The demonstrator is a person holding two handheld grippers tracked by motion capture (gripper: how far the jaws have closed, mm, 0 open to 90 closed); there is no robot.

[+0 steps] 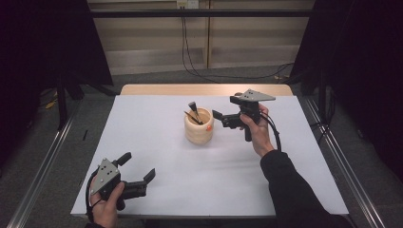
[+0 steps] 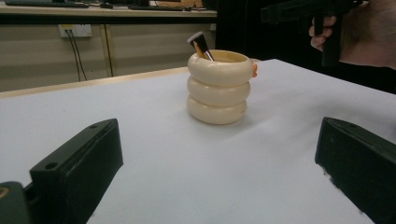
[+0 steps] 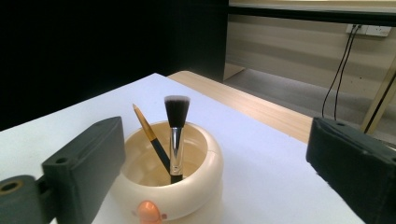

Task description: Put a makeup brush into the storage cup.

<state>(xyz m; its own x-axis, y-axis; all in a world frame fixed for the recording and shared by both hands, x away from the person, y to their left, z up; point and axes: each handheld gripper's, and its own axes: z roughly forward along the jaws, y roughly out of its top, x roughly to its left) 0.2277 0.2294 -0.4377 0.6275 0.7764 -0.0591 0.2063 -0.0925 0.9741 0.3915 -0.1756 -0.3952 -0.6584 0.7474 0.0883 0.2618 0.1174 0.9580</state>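
Brush [image 3: 176, 135] upright, bristles up

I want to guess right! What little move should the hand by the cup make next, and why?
Probably pull the right tool a bit farther from the cup. Its jaws stand open and hold nothing, and both brushes already stand inside the cup, so the drop looks done. The left tool rests open near the table's front edge.

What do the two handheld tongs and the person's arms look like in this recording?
Both tongs, left and right, are black with pistol-style handles and two blocky black jaws. Each carries a grey three-cornered plate on top with small dark dots, and a black cable trails from the handle. The right arm wears a black long sleeve; no gloves.
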